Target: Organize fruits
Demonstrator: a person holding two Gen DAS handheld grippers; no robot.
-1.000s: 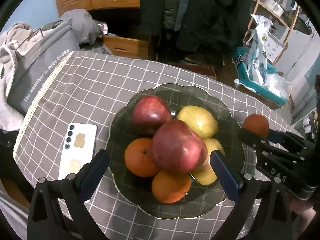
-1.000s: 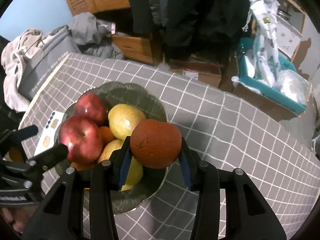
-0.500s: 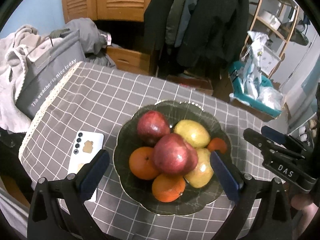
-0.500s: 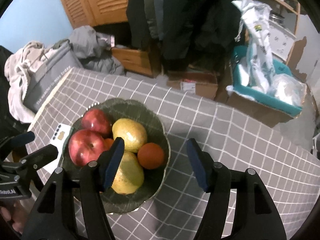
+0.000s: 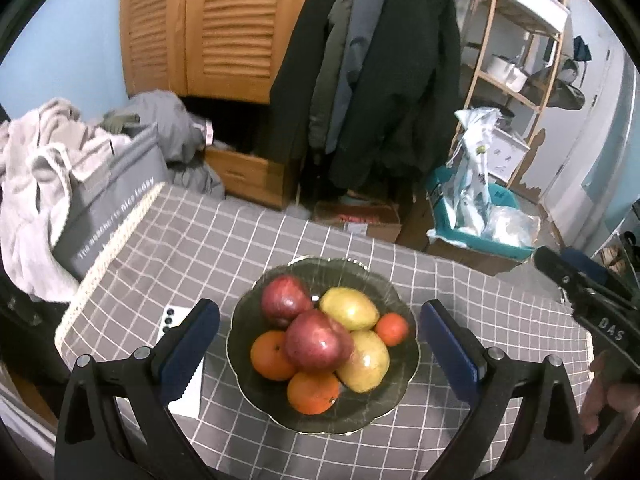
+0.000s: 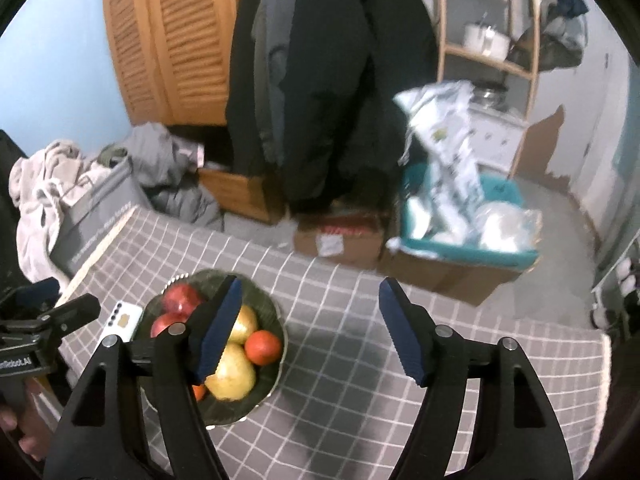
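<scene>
My right gripper (image 6: 310, 326) is opening, nothing between its jaws. My left gripper (image 5: 318, 344) gapes empty above the bowl (image 5: 248, 312). Small orange (image 5: 392, 329) lies at the bowl's right rim, touching the pears (image 5: 350, 308).

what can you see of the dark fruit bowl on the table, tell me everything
The bowl is dark green, glossy, maybe glass, with a scalloped rim. It sits upright on the grey checked tablecloth, beside a white phone. It holds two red apples, two yellow pears and three oranges, piled touching one another. No claw touches it.
</scene>
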